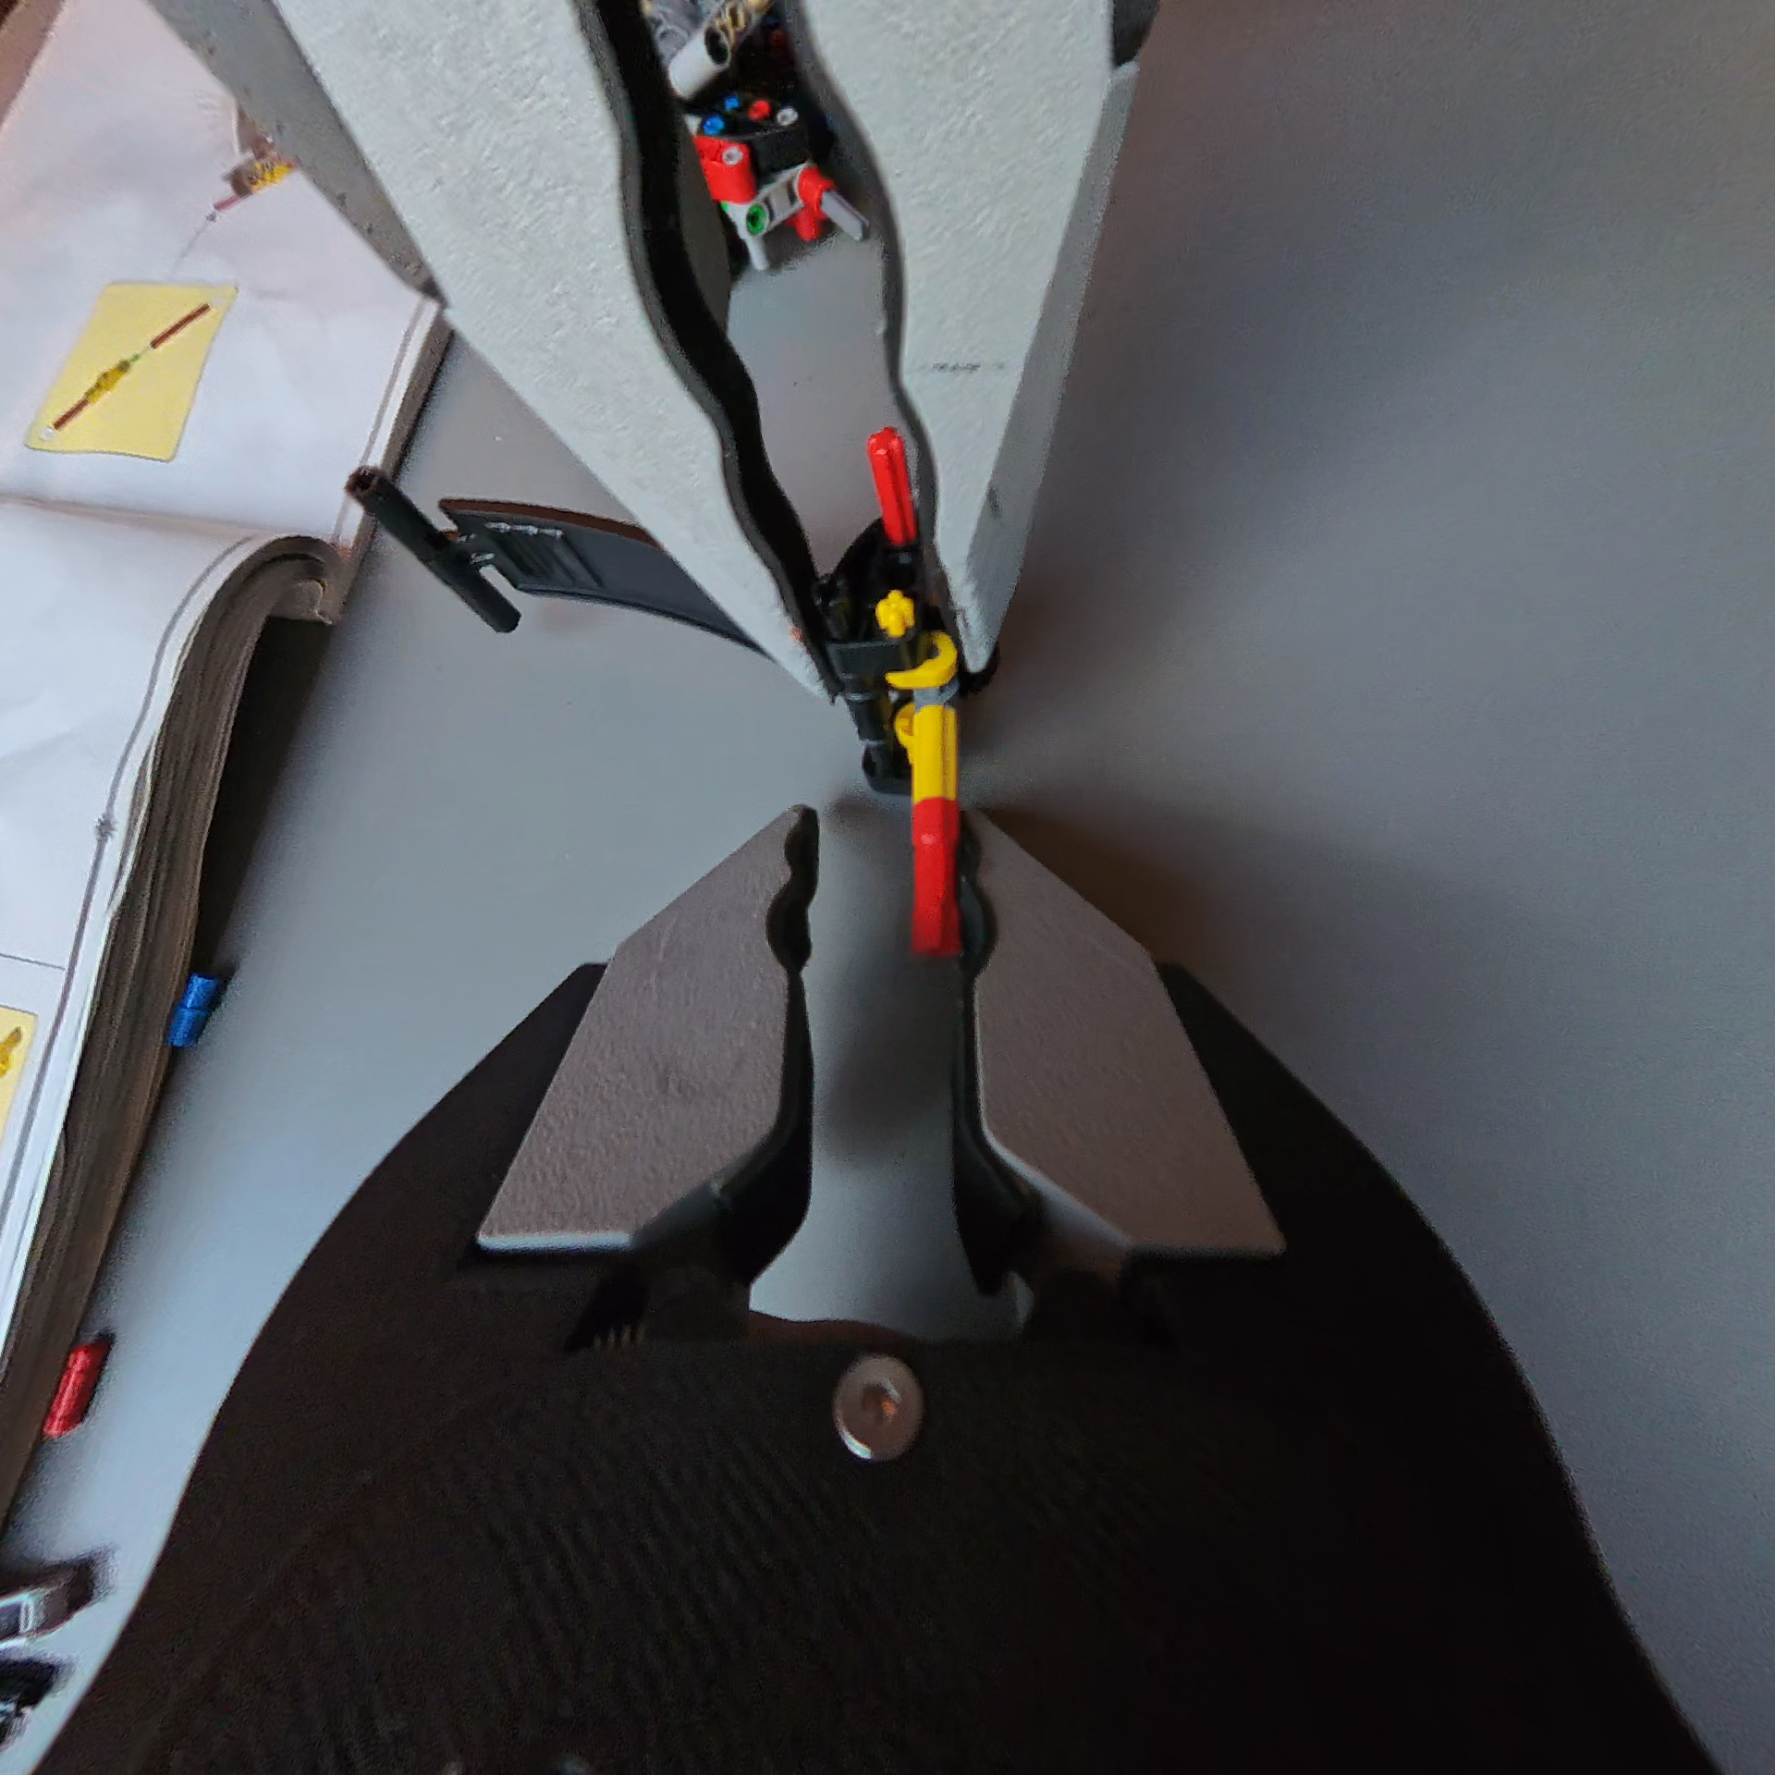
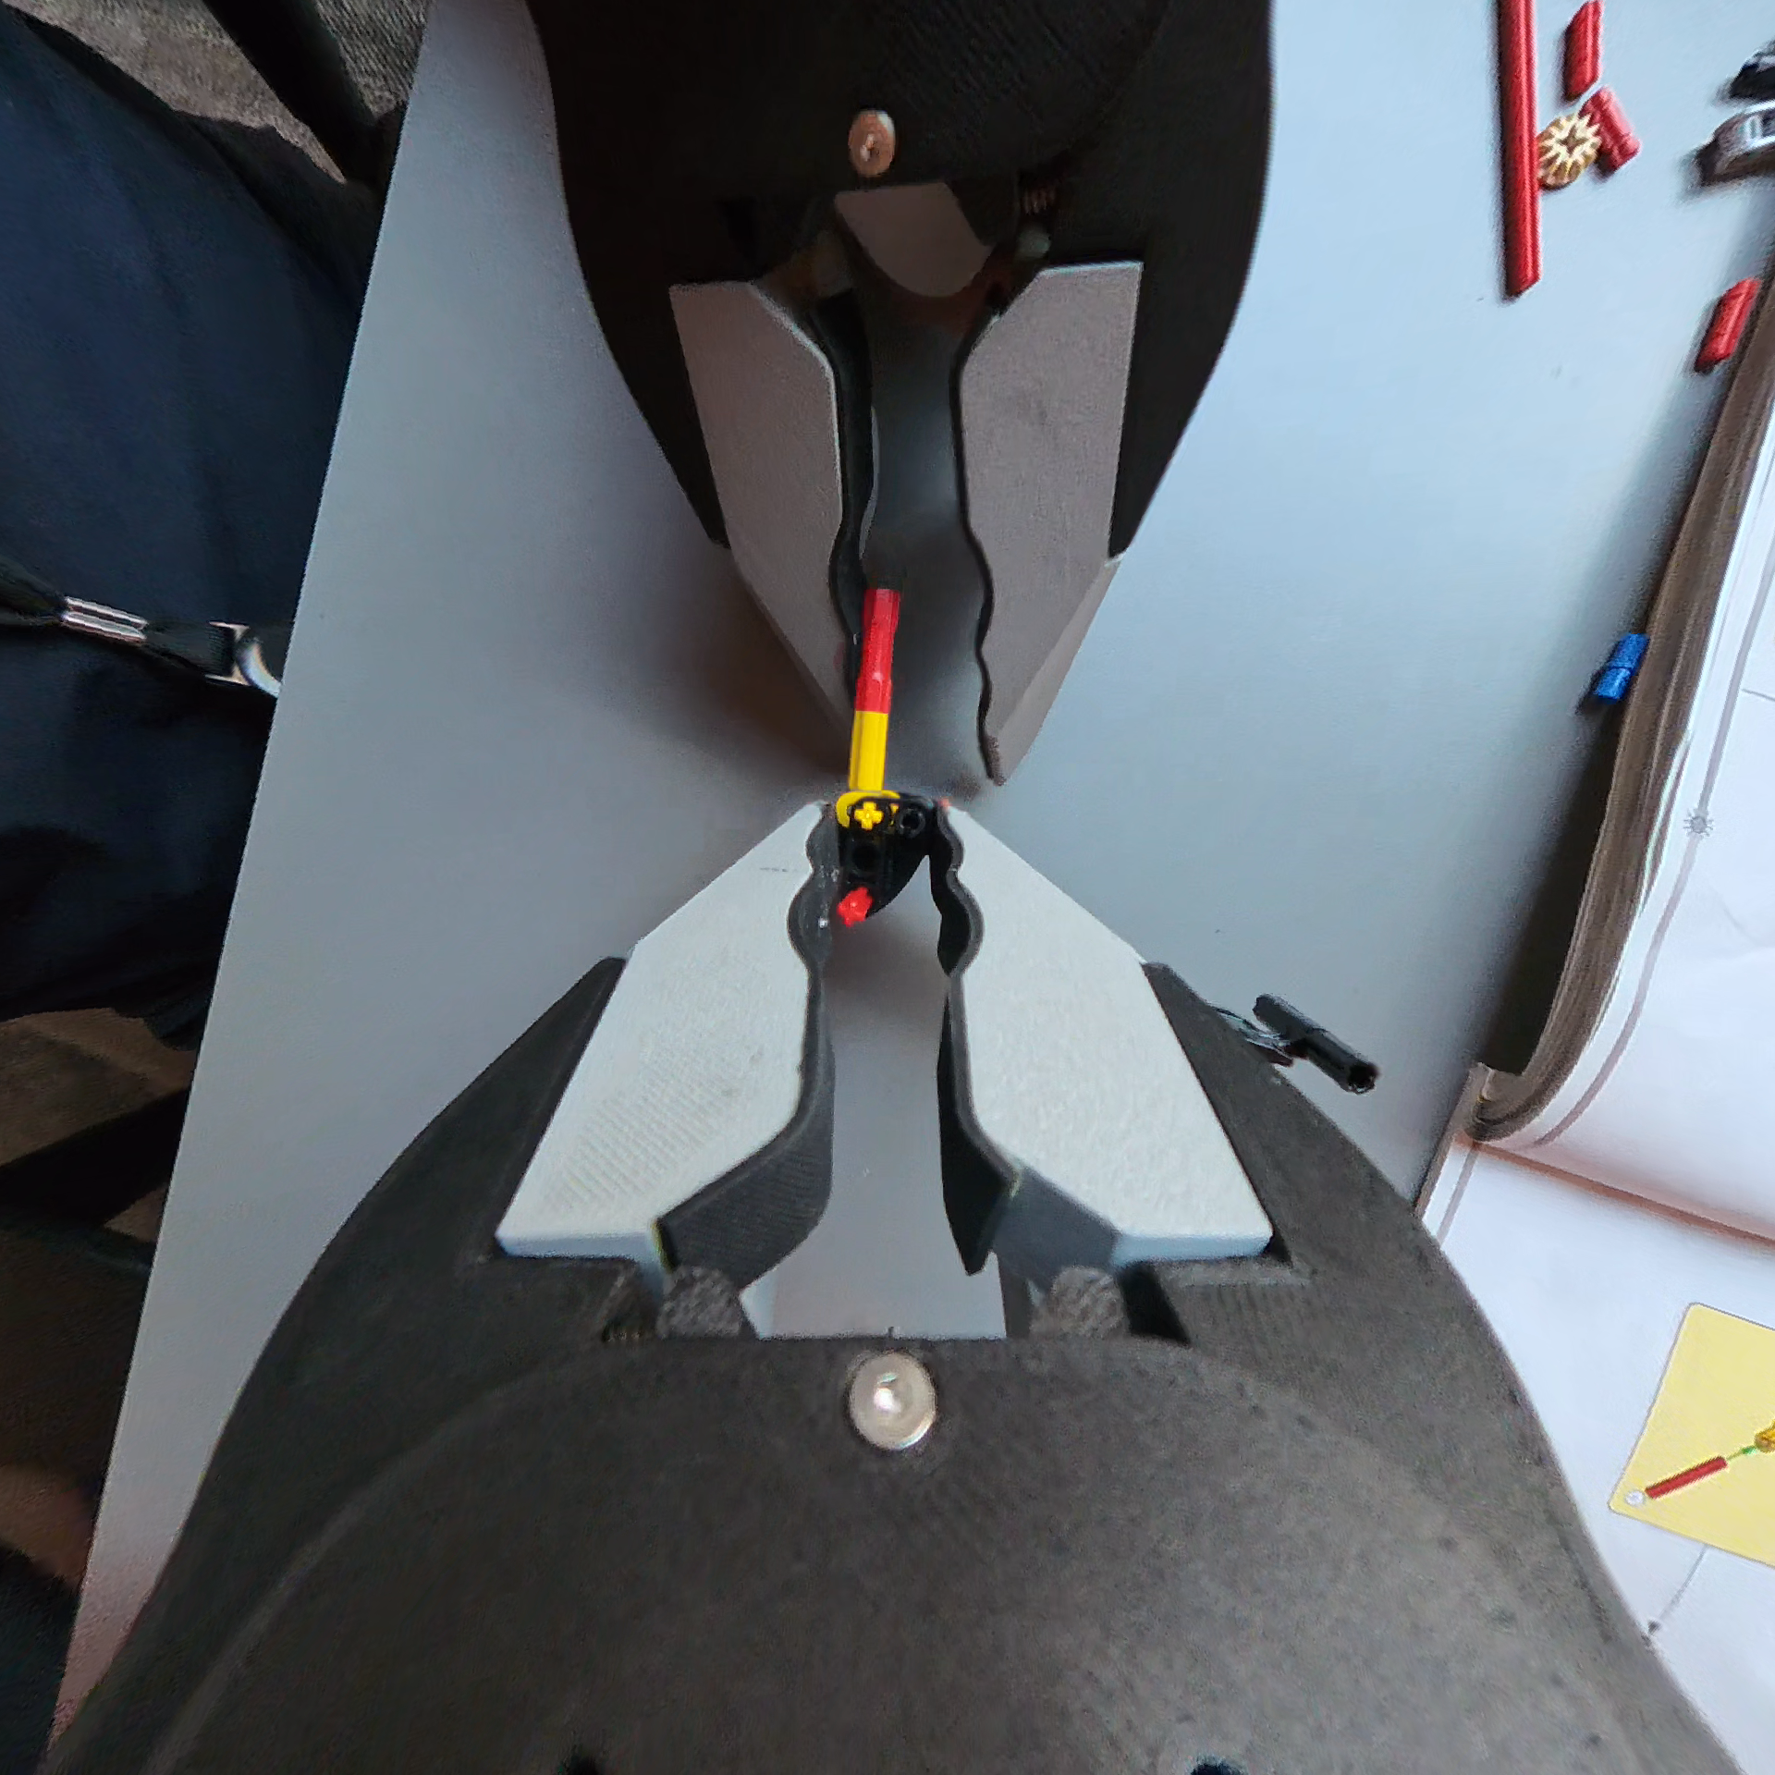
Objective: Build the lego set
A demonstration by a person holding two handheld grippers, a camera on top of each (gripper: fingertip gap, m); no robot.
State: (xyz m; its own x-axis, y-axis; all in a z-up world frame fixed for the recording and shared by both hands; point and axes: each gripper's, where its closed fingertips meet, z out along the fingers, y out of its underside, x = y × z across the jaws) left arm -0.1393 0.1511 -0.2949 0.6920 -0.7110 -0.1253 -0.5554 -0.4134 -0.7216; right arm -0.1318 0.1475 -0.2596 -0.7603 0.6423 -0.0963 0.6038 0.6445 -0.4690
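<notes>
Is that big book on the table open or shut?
Open. The book lies spread flat, a yellow-boxed page facing up and its page stack curving beside it.

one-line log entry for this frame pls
left claw: open, red-yellow rod against one pad | right claw: shut on black brick assembly | surface: grey table

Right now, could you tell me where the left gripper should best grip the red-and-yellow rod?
Probably the red end, approached end-on by the left gripper: it lies between the open fingers, while the yellow end is plugged into the black piece the right gripper clamps.
</notes>
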